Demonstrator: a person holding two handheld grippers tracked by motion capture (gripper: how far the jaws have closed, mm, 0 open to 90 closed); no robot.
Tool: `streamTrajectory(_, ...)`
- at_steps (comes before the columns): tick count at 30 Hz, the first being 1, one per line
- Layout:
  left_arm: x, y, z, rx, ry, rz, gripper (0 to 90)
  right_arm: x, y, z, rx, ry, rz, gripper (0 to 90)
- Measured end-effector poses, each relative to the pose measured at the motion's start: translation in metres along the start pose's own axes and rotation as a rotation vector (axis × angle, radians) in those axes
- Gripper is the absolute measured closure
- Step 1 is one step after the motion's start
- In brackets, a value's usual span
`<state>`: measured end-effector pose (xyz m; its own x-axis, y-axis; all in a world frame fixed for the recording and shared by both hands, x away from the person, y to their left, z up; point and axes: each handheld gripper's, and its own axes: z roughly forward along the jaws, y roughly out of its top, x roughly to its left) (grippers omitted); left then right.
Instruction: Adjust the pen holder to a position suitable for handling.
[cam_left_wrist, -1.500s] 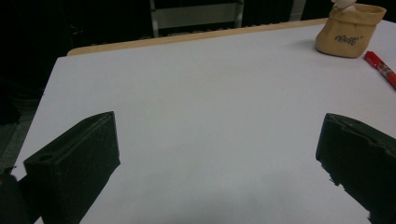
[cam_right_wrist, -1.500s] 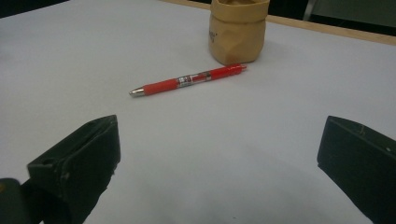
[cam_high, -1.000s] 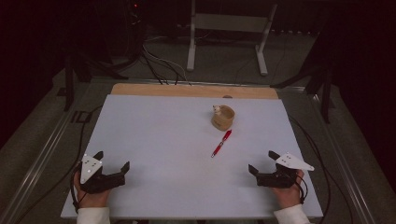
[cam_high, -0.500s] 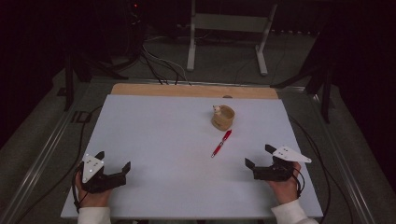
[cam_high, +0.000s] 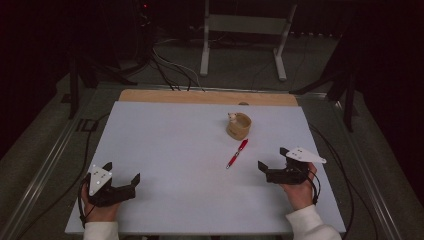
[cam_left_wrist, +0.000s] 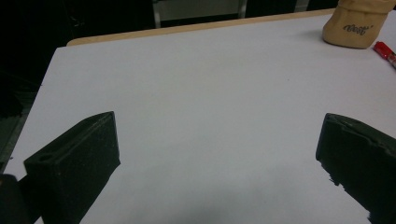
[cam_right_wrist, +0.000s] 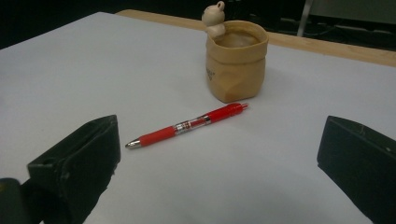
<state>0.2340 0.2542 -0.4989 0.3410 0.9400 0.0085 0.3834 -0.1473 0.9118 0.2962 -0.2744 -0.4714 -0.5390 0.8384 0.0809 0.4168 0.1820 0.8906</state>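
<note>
Pale grey worktop (cam_high: 175, 150) with a wooden strip along its far edge, carrying a tan bag-shaped cup (cam_high: 238, 125) with a small figure (cam_right_wrist: 214, 18) perched on its rim, right of centre toward the far edge. Just beside it on the near side, apart, a red pen (cam_high: 236, 153) lying flat. Left gripper (cam_high: 121, 176) near the near-left corner and right gripper (cam_high: 272, 158) near the near-right edge, both hand-held, jaws spread wide and empty.

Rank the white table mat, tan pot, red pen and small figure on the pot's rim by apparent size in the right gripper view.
1. White table mat, by far the largest.
2. Tan pot.
3. Red pen: as long as the pot is tall or longer, but far thinner.
4. Small figure, smallest.
</note>
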Motion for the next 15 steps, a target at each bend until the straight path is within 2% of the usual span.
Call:
streamTrajectory(9,-0.001,-0.001,0.002,0.004,-0.003,0.001,0.1,-0.001,0.015,0.018,0.022,0.000,0.031,0.0)
streamTrajectory(15,-0.001,-0.001,0.002,0.005,-0.005,0.003,0.1,-0.002,0.028,0.030,0.018,0.003,0.048,0.0)
